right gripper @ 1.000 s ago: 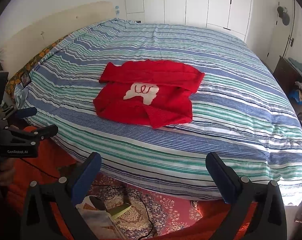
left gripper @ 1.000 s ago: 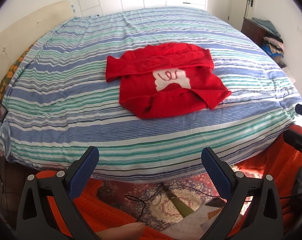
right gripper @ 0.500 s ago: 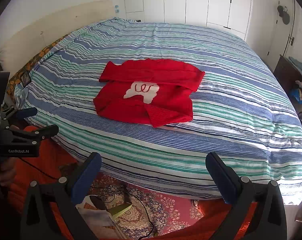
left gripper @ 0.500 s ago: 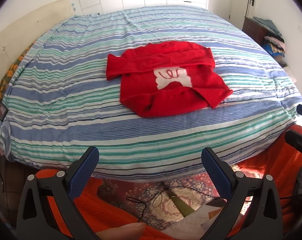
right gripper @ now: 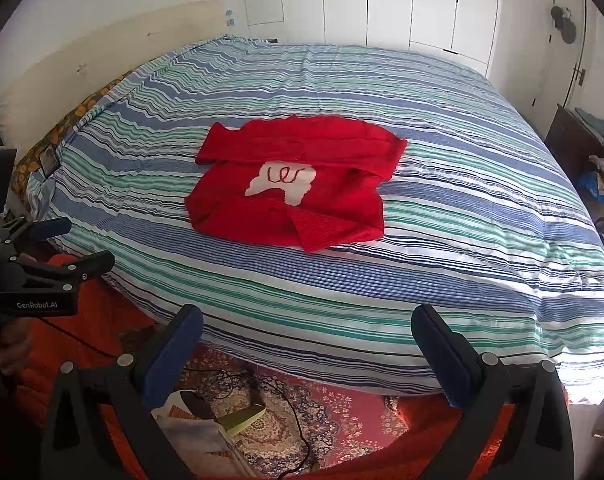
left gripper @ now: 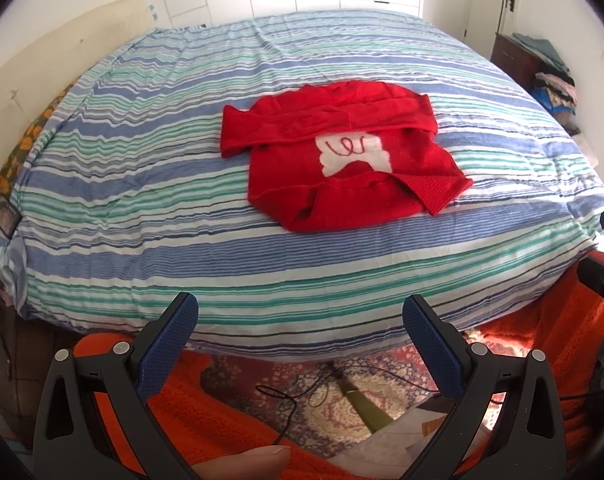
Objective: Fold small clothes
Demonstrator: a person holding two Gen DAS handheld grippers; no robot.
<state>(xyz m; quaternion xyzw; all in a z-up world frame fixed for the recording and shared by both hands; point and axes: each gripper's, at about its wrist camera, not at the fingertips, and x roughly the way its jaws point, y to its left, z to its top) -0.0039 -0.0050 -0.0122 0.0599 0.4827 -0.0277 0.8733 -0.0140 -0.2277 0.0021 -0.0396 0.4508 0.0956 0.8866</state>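
Striped bed [left gripper: 142, 216] carries the sweater [left gripper: 341, 160] mid-bed, partly folded, sleeves tucked across. I hold left gripper [left gripper: 300, 320] and right gripper [right gripper: 307, 330] off its near edge, fingers spread, empty; final folds remain.

Ahead of the jaws spreads a bed [left gripper: 142, 208] under a blue, green and white striped cover. Below the jaws lies a patterned rug [right gripper: 333, 412] crossed by a black cable [left gripper: 286, 396]. White wardrobe doors [right gripper: 385, 0] stand beyond the bed.

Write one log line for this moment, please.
sweater partly folded on bed | left tool open | right tool open
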